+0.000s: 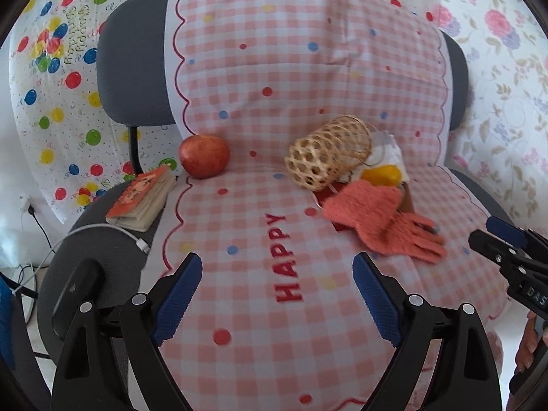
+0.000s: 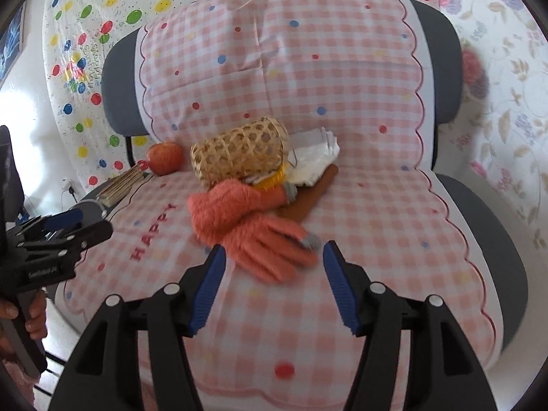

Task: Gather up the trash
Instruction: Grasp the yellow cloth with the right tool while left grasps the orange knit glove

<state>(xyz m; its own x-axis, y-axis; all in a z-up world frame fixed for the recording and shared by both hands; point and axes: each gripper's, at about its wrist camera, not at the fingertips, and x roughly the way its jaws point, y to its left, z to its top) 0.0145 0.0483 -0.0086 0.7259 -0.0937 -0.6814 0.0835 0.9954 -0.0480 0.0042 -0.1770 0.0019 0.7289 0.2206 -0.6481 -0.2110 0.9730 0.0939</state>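
Observation:
A woven bamboo basket (image 1: 328,153) (image 2: 239,150) lies on its side on the chair seat. Behind it is crumpled white tissue (image 1: 385,150) (image 2: 313,162), with a yellow piece (image 1: 382,174) (image 2: 272,179) and a brown strip (image 2: 308,195) beside it. Orange fuzzy gloves (image 1: 380,224) (image 2: 250,222) lie in front of the basket. My left gripper (image 1: 277,267) is open and empty over the seat's front, left of the gloves. My right gripper (image 2: 272,253) is open, its fingertips either side of the glove's fingers.
A red apple (image 1: 204,157) (image 2: 165,157) sits at the seat's back left. A small book (image 1: 142,202) and a white cable (image 1: 102,229) lie on the chair's bare left edge. The seat is covered with a pink checked cloth (image 1: 274,239). A black device (image 1: 80,294) lies lower left.

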